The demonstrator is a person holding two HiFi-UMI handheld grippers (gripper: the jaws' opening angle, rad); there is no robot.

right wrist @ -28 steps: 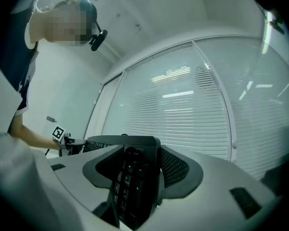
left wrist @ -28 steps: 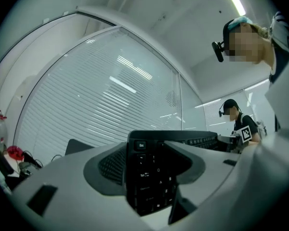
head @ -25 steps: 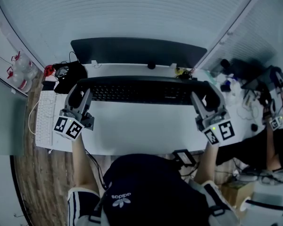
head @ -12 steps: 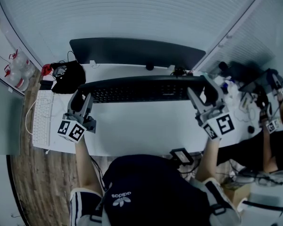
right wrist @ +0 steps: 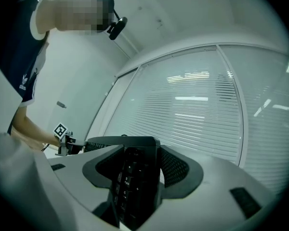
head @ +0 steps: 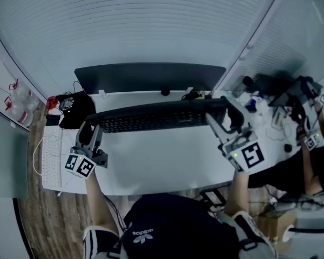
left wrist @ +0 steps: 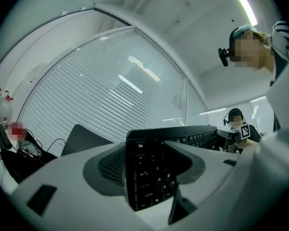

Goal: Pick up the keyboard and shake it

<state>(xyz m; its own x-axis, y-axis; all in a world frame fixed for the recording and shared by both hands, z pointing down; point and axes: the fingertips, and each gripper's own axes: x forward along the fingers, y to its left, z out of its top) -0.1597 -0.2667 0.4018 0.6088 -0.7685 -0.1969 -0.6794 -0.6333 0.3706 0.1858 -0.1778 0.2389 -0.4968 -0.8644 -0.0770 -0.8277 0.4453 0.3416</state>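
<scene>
The left gripper at 9 o'clock and the right gripper at 3 each have their fingers clamped on one end of the keyboard. It is held tilted above the surface. It looks light, stiff and smooth, so end grips suit it, though hard shaking could make it slip.
</scene>
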